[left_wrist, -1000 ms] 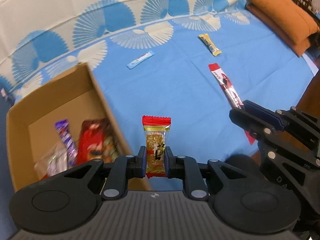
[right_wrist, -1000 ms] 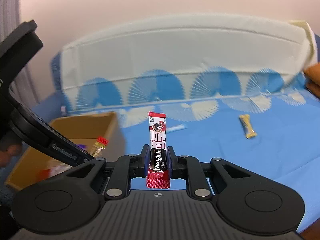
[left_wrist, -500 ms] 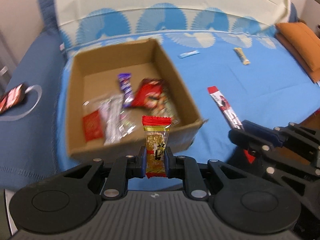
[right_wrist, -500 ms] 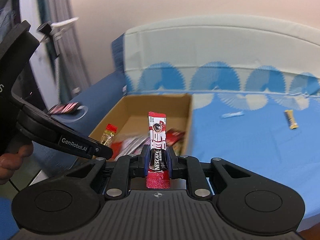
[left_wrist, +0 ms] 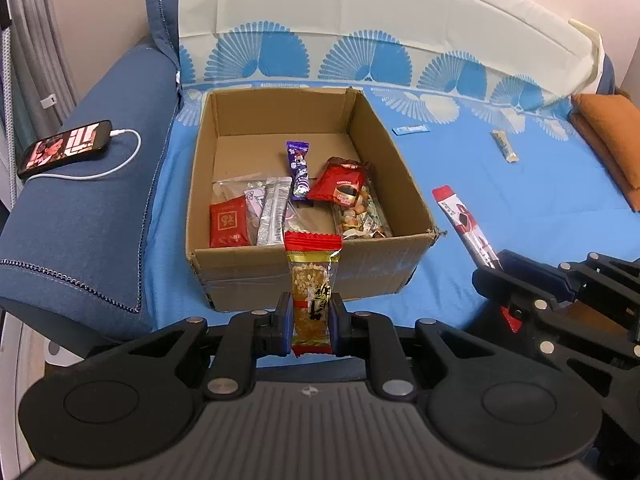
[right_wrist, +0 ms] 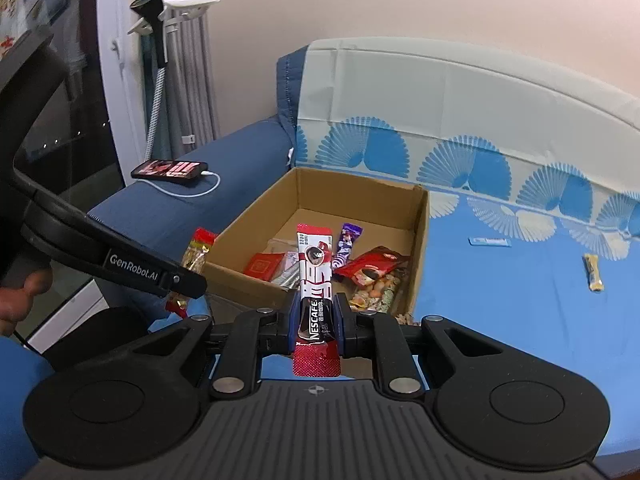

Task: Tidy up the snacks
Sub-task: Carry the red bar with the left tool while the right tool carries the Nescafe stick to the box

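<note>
A: Left wrist view? 
B: Left gripper point(left_wrist: 311, 322) jaws clamp a clear red-ended cereal bar wrapper point(left_wrist: 312, 280) by its lower half, before the open brown cardboard box point(left_wrist: 304, 270); likely light, crinkly, slippery.

A: Right wrist view? 
B: Right gripper point(right_wrist: 316, 326) pinches a slim red-black Nescafé sachet point(right_wrist: 315, 280) low; probably floppy above.

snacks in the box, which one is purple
The slim purple bar, lying lengthwise near the middle of the box. Its neighbours are a red pouch, a silver stick and a red packet.
</note>
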{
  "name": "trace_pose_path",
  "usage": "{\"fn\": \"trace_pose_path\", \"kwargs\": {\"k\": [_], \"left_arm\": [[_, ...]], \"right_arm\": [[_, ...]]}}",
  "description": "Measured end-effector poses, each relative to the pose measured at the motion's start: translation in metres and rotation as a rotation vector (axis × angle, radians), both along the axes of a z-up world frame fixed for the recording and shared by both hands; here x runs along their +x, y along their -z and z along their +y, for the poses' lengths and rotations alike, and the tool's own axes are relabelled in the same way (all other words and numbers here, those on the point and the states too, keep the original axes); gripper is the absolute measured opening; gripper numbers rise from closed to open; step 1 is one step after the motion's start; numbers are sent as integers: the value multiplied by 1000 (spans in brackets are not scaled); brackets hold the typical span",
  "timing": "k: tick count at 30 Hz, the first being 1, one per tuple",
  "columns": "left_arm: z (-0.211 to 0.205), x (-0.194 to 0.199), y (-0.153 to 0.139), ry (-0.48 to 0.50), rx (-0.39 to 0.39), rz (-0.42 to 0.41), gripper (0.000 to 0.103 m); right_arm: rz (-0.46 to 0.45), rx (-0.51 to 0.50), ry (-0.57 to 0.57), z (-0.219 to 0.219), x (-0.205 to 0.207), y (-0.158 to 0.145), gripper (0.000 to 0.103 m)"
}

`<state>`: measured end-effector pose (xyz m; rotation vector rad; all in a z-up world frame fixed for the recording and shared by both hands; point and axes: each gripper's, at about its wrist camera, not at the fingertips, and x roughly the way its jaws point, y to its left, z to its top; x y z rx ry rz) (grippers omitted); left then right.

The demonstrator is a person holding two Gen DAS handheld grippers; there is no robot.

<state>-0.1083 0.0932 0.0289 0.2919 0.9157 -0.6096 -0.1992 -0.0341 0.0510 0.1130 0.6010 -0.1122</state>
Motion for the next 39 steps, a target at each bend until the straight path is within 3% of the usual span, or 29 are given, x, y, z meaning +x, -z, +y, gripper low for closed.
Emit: {"fn": "trace_pose_path", "kwargs": {"k": [39], "left_arm": [[12, 26, 7, -27, -43, 36, 19]], "right_arm": [[99, -35, -24, 6, 29, 11, 19]]}}
